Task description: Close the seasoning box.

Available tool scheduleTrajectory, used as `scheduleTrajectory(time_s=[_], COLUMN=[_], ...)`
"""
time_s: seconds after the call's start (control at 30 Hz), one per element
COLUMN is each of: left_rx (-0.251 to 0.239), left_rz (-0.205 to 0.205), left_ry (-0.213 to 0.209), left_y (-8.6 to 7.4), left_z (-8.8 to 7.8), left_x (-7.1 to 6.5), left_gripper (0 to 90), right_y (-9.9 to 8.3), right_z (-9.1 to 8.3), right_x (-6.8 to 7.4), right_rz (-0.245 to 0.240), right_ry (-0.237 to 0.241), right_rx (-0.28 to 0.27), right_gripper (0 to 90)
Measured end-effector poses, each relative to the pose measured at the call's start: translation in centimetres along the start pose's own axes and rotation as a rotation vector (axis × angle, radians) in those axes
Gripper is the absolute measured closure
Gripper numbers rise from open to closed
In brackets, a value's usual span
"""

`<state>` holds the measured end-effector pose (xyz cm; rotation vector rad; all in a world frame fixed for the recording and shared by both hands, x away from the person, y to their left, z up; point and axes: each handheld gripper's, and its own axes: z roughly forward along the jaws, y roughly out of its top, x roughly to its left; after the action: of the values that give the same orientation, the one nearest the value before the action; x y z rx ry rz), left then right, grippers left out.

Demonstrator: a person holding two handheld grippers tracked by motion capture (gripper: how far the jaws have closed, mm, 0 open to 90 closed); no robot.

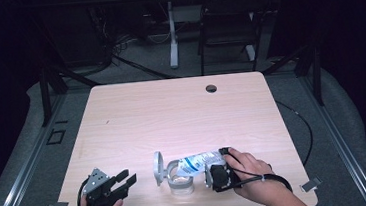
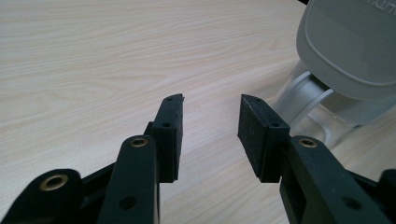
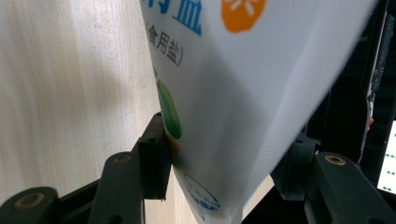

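A white salt bag [image 1: 197, 162] with blue print is held tilted, its mouth toward a clear jar [image 1: 180, 181] near the table's front edge. The jar's grey hinged lid [image 1: 158, 167] stands open to the left. My right gripper [image 1: 210, 170] is shut on the bag's rear end; in the right gripper view the bag [image 3: 243, 93] sits pressed between both pads of the right gripper [image 3: 224, 163]. My left gripper [image 1: 128, 176] rests left of the jar, open and holding nothing. In the left gripper view its jaws [image 2: 210, 105] are spread, with the lid [image 2: 345, 42] and the jar [image 2: 303, 102] ahead on the right.
The light wooden table [image 1: 171, 109] has a round cable hole [image 1: 211, 88] near its far edge. A black chair [image 1: 227, 24] and a white desk leg [image 1: 172, 38] stand beyond it. Grey floor surrounds the table.
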<state>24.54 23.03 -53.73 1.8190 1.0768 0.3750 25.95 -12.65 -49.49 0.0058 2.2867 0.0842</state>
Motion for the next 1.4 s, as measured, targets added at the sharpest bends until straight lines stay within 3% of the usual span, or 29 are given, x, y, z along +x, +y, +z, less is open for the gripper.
scheduleTrajectory(time_s=[1.4], left_rx=[-0.006], left_rz=[-0.002], left_ry=[0.001], left_y=[-0.03], left_z=[0.02], left_x=[0.01], left_gripper=[60.6], right_y=[1.0], right_z=[-0.62], right_x=[-0.74], right_rz=[-0.116], right_ry=[-0.049], right_rx=[0.081], right_gripper=[48.1])
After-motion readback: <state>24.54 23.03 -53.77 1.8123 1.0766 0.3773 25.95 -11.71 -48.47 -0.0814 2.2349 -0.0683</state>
